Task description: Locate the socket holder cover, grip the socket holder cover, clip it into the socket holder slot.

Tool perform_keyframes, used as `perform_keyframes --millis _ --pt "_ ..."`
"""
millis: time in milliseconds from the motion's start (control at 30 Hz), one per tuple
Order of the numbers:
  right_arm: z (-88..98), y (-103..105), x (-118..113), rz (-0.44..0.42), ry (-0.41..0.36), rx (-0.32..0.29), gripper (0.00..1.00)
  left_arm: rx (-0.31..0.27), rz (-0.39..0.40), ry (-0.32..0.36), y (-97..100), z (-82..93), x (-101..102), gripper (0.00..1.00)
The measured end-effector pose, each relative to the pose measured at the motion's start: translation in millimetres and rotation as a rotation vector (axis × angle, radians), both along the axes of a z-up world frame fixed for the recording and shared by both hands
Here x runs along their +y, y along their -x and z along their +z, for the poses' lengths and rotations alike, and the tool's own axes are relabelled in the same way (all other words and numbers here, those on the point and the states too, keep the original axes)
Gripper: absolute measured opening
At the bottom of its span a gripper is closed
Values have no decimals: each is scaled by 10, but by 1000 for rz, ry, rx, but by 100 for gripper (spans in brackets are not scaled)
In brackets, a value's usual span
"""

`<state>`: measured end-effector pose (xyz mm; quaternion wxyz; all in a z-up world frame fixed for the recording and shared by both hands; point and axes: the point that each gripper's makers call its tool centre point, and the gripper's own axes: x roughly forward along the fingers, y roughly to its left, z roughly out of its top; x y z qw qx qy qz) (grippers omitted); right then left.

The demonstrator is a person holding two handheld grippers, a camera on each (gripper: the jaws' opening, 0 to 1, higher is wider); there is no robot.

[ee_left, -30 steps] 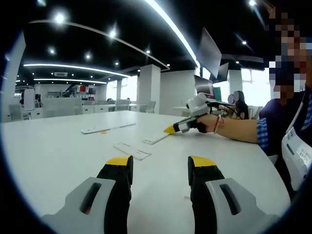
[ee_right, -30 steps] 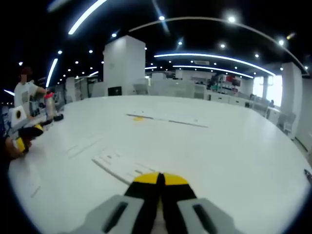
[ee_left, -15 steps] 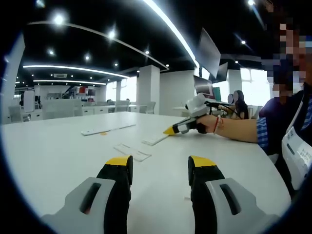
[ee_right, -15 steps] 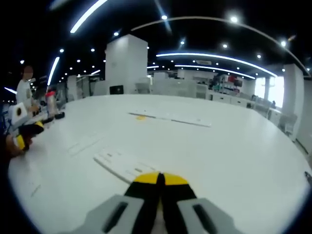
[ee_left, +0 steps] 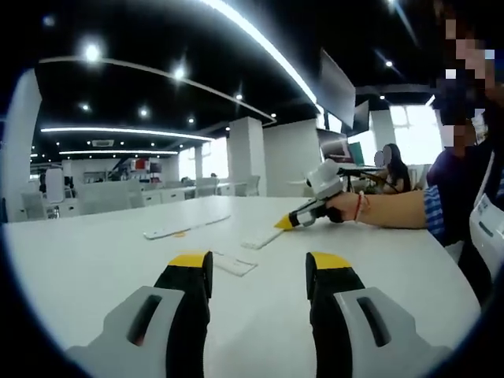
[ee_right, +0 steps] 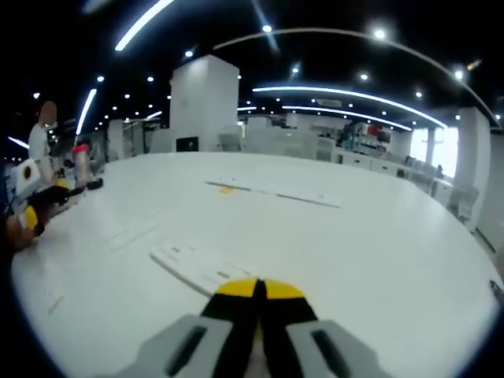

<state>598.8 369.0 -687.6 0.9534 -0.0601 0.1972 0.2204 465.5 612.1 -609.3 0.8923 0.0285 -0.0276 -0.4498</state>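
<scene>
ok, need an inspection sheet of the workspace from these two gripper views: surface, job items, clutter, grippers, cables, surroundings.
Surface: white table, plain, glossy.
Job's things: flat white strip lies just ahead of the right gripper; a longer white strip lies farther off with a small yellow piece beside it. Which is cover or holder, cannot tell.
Clutter: another thin white piece ahead of the left gripper.
Grippers: left jaws apart, empty; right jaws together, tips at the near strip's end, grip unclear.
Cables: nothing seen.
Surroundings: open office, ceiling light strips, white pillar, seated person in the background.
</scene>
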Motion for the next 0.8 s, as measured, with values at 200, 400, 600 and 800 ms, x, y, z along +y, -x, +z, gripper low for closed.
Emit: perform_keyframes --millis 200,400,600,800 --pt "-1 10 -9 0 21 -11 3 -33 31 9 -35 66 53 49" --pt "389 -3 -186 -71 -45 -152 13 -98 51 13 -32 163 114 50" --pt "663 105 86 41 -210 -230 20 -172 48 -19 2 221 138 56" --pt "751 296 592 265 -161 -294 27 -180 13 -79 56 155 106 57"
